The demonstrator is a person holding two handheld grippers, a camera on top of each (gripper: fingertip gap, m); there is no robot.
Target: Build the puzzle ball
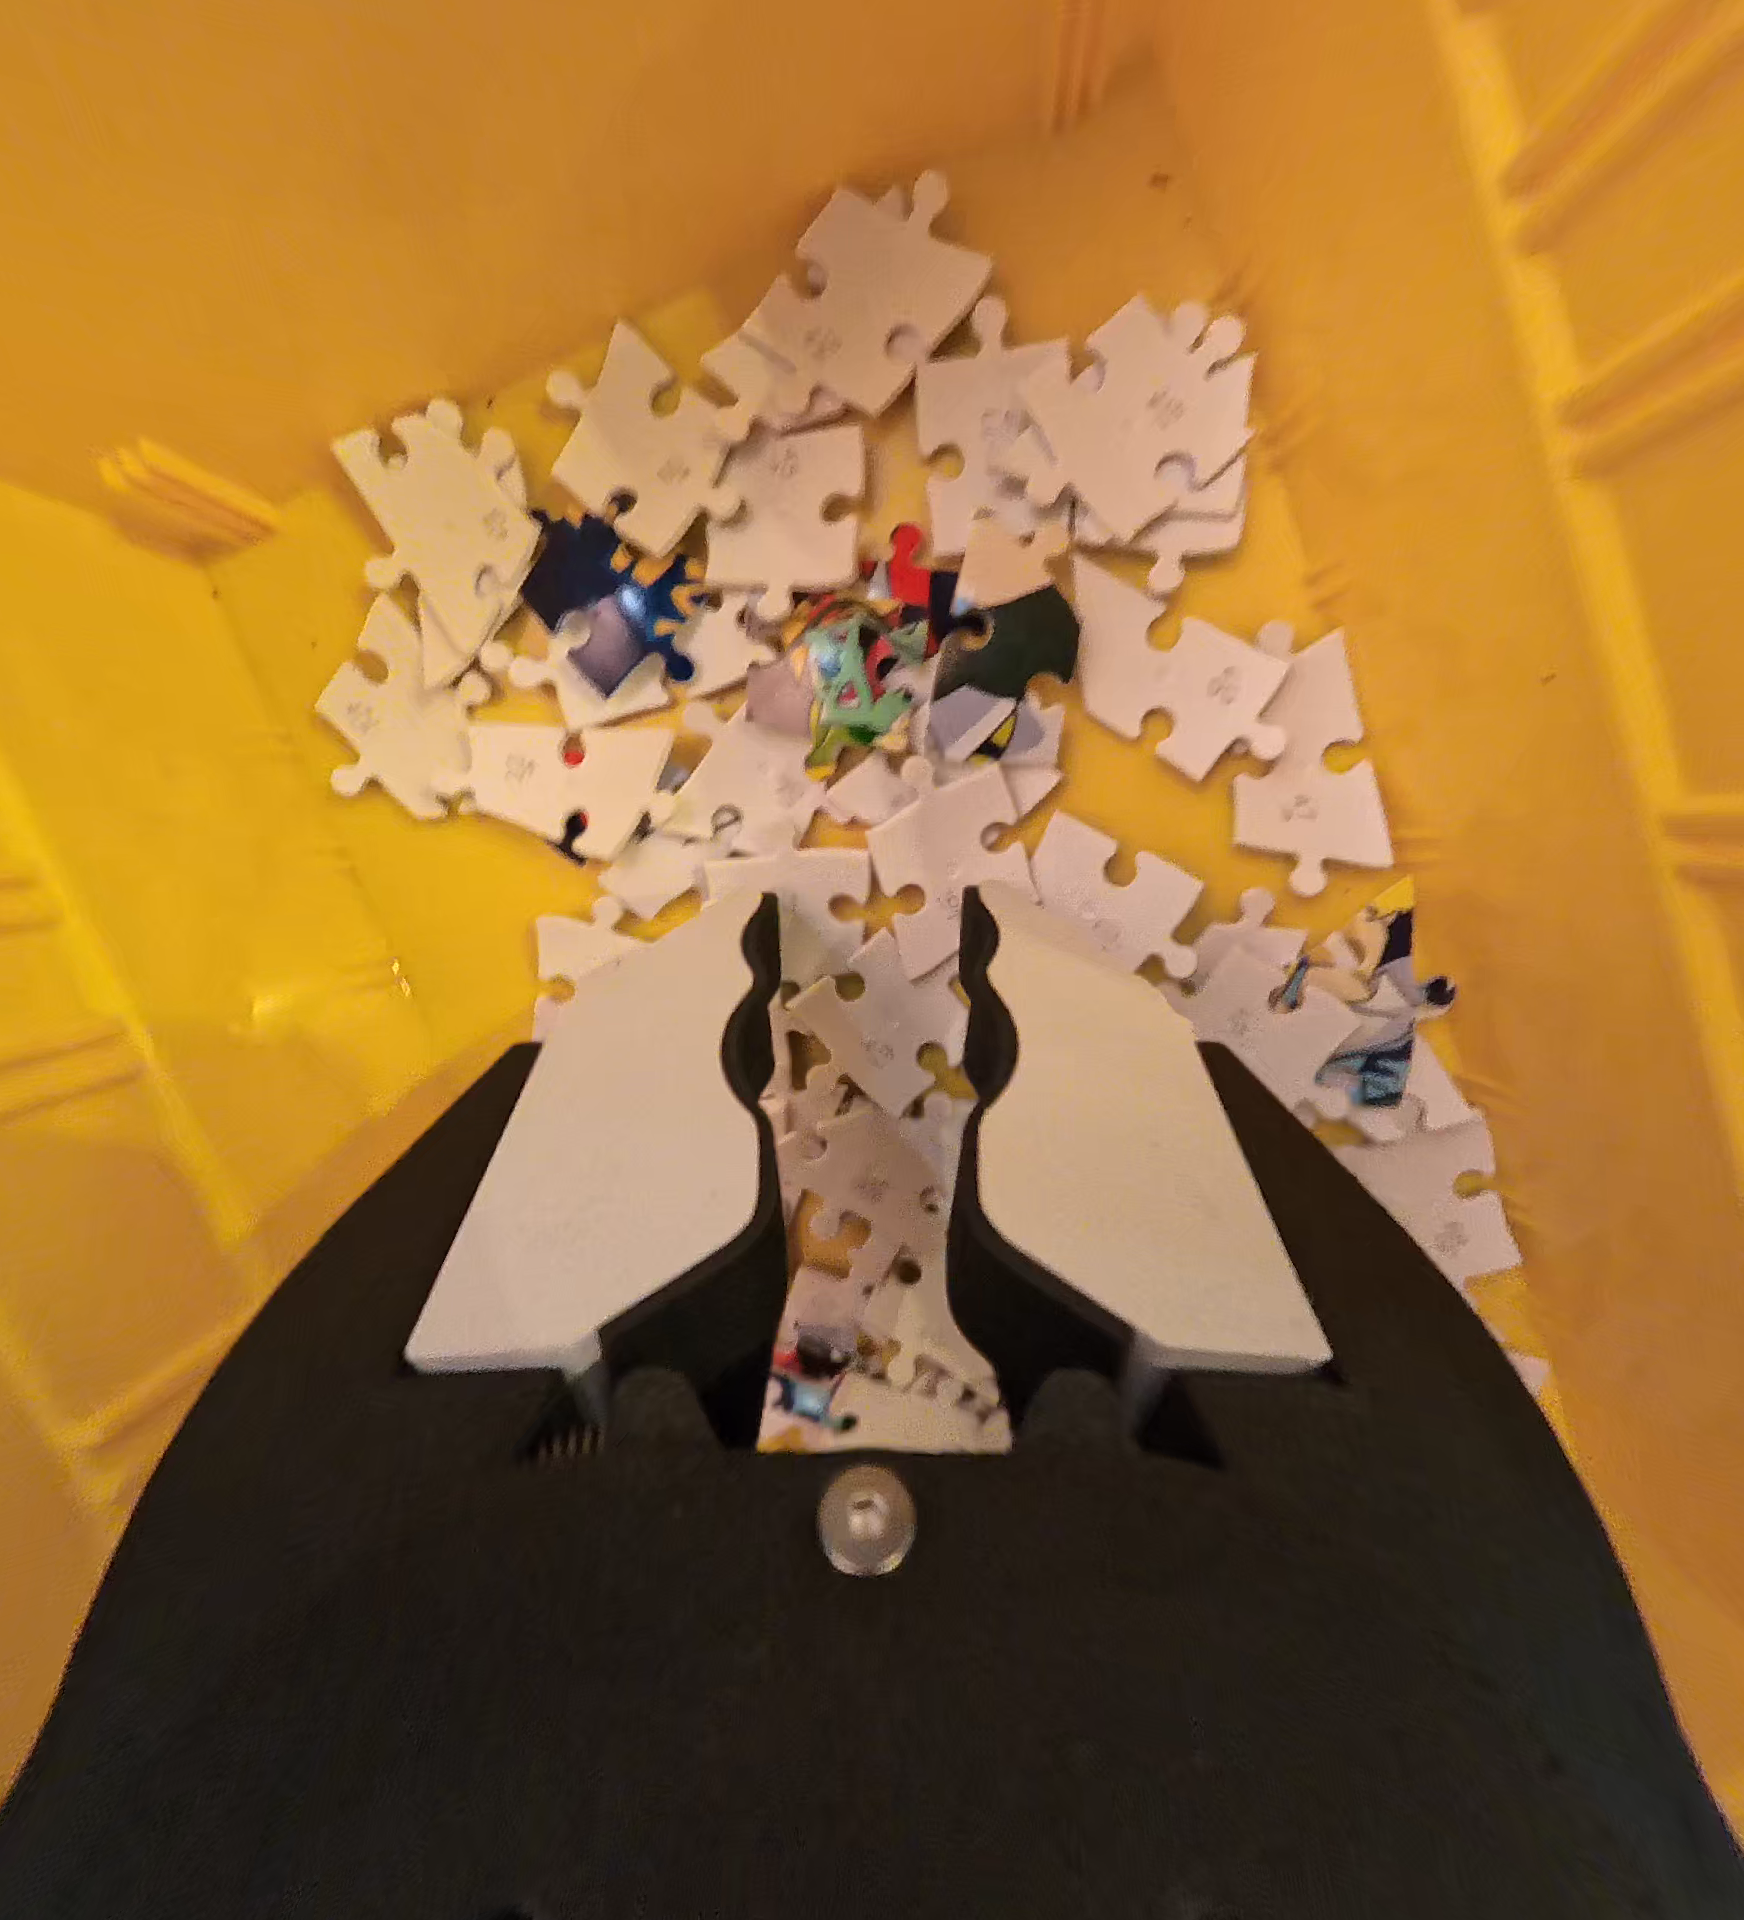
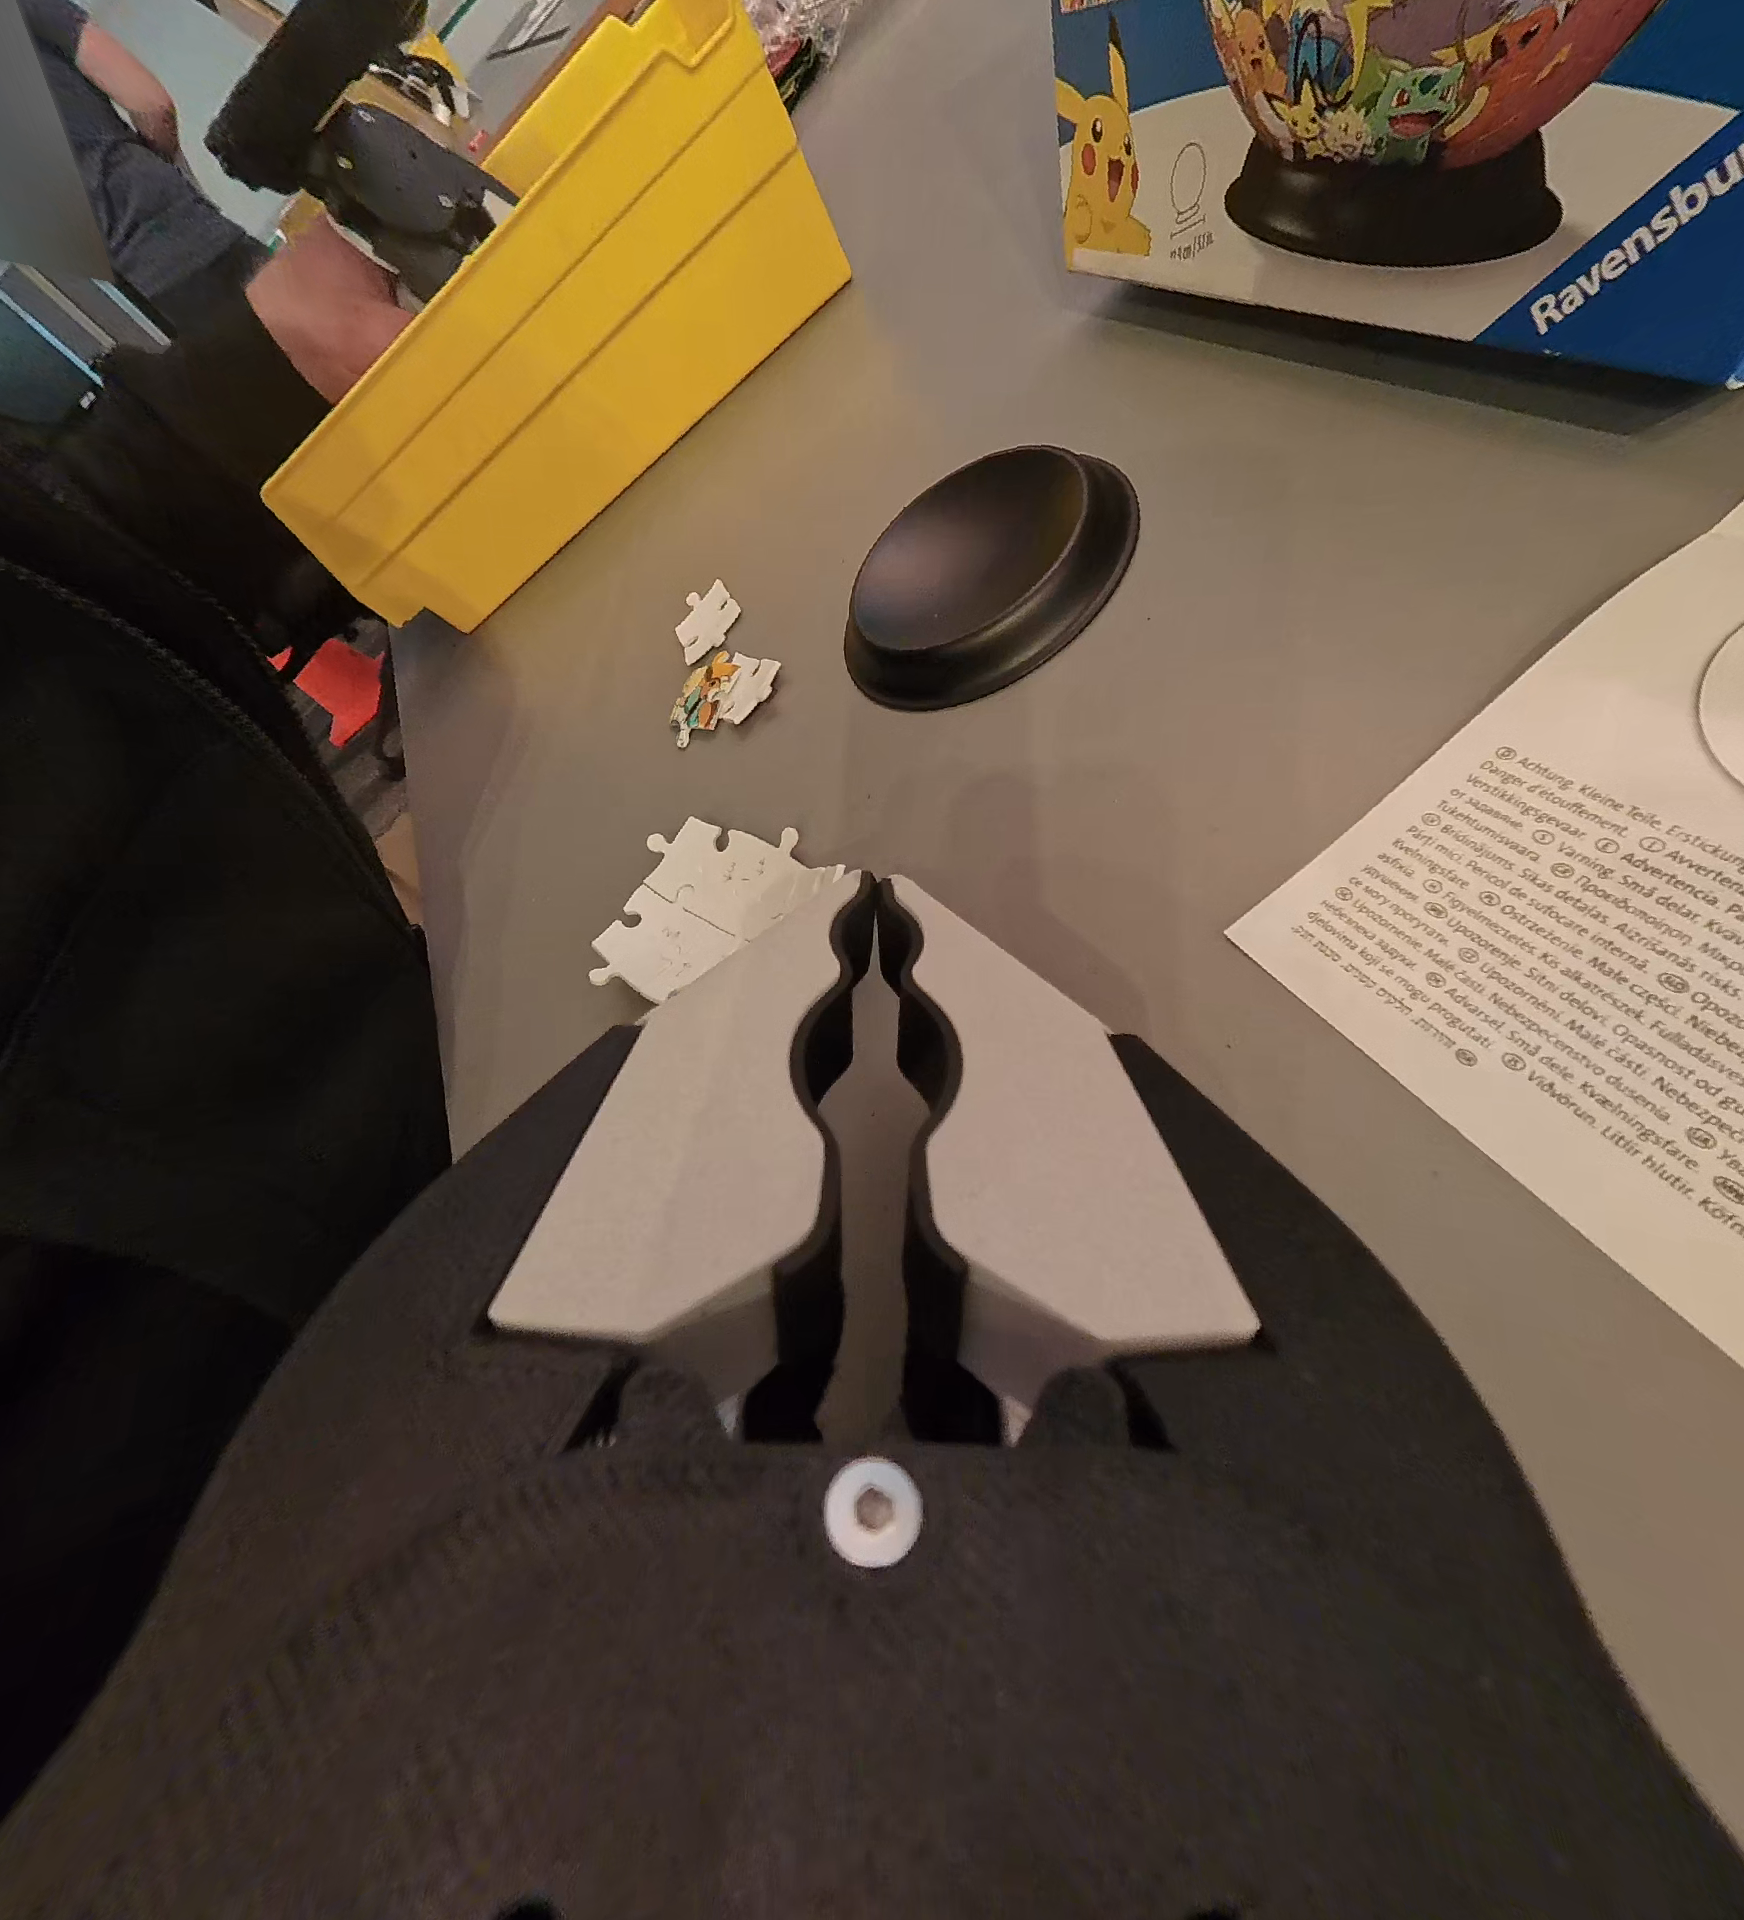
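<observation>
White puzzle pieces heaped in the yellow bin, a joined patch at the right tool

White-backed puzzle pieces (image 1: 806, 499) lie in a loose heap on the floor of the yellow bin (image 1: 172, 343), most face down, a few showing coloured print. The left tool (image 1: 868, 914) is inside the bin just above the heap, its fingers parted with pieces visible in the gap, gripping nothing.

Outside the bin, on the grey worktop (image 2: 1107, 831), a joined patch of pieces (image 2: 712, 904) lies face down; the right tool (image 2: 873, 883) has its tips pressed together at the patch's edge, and I cannot tell whether they pinch it. Between patch and bin sit a few loose pieces (image 2: 722, 665). Beside those stands the black stand (image 2: 993, 577). Beyond the stand is the puzzle box (image 2: 1470, 177), with an instruction sheet (image 2: 1574, 935) nearer the right tool
</observation>
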